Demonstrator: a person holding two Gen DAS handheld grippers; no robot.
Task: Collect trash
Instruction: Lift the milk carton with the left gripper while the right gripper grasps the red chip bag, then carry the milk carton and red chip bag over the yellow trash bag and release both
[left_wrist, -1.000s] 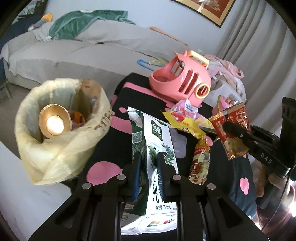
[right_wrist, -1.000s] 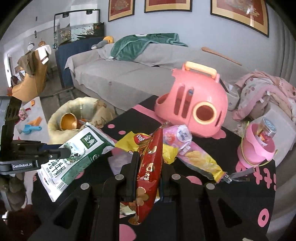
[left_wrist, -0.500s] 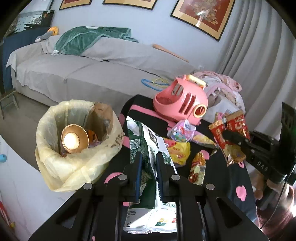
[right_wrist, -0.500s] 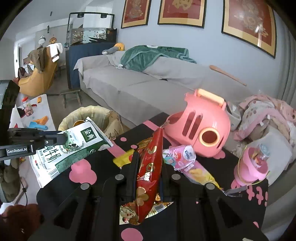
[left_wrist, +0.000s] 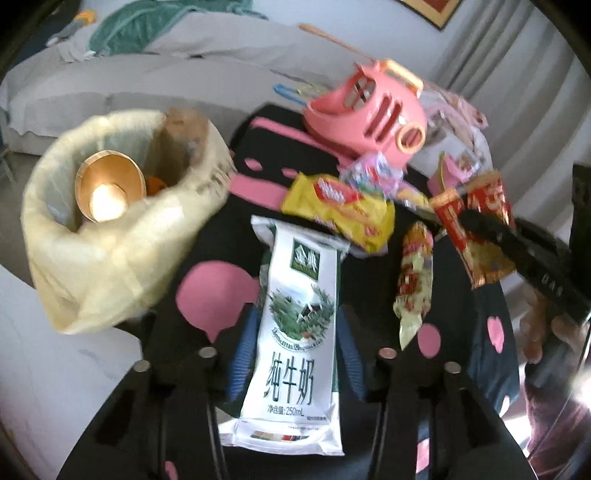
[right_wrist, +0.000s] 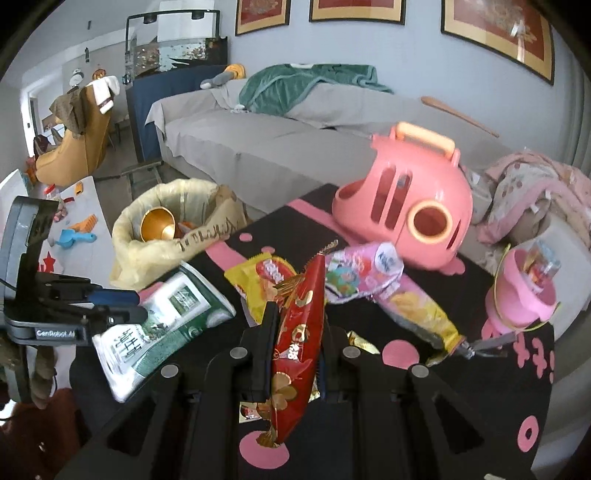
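My left gripper (left_wrist: 297, 325) is open, its blue pads standing apart on either side of a white and green milk carton (left_wrist: 297, 321) that lies flat between them over the black table (left_wrist: 373, 291). The carton also shows in the right wrist view (right_wrist: 162, 325). My right gripper (right_wrist: 295, 332) is shut on a red snack wrapper (right_wrist: 299, 332) and holds it above the table; the wrapper shows in the left wrist view too (left_wrist: 476, 229). A bin with a yellow bag (left_wrist: 110, 236) stands left of the table, a gold bowl (left_wrist: 109, 190) inside it.
A yellow wrapper (left_wrist: 343, 210), a pink wrapper (left_wrist: 373, 173) and a red-yellow packet (left_wrist: 413, 284) lie on the table. A pink plastic basket (right_wrist: 410, 203) lies at the far side. A pink bucket (right_wrist: 524, 291) stands at the right. A grey sofa (right_wrist: 280, 140) is behind.
My left gripper has opened and the milk carton has turned flat between its fingers. The view has tilted down towards the table. The right gripper still holds the red wrapper.
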